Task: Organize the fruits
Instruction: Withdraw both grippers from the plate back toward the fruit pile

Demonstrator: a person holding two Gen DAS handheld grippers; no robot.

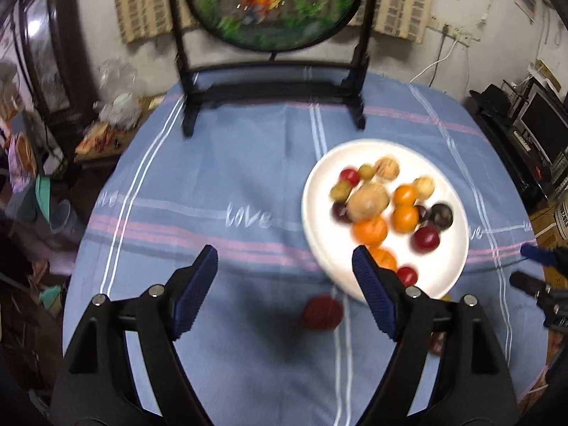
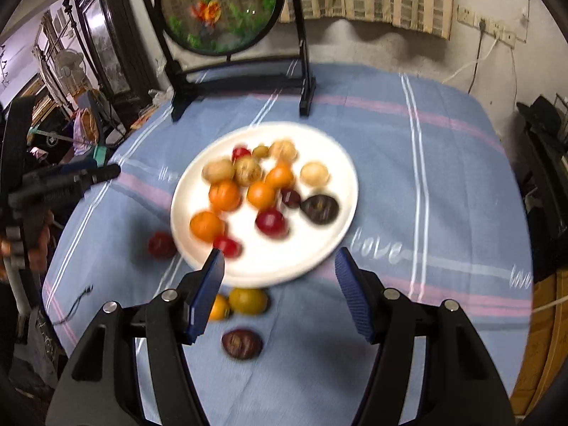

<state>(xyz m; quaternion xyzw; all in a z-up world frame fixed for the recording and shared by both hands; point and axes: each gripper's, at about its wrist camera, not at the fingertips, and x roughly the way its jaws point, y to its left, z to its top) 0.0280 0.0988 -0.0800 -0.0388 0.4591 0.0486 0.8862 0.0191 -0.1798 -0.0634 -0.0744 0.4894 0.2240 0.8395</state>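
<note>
Black hand-held gripper (image 1: 284,262) arms, ribbed blue pads, silver screws.

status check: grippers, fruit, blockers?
Left gripper open, empty. Right gripper open, empty. Most fruit on white plate; four pieces loose on cloth, including red fruit. No blockers.

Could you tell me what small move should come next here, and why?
Probably lower the open, empty right gripper onto the dark plum just below it. That fruit, like the yellow fruit and red fruit, lies on the cloth outside the white plate.
</note>
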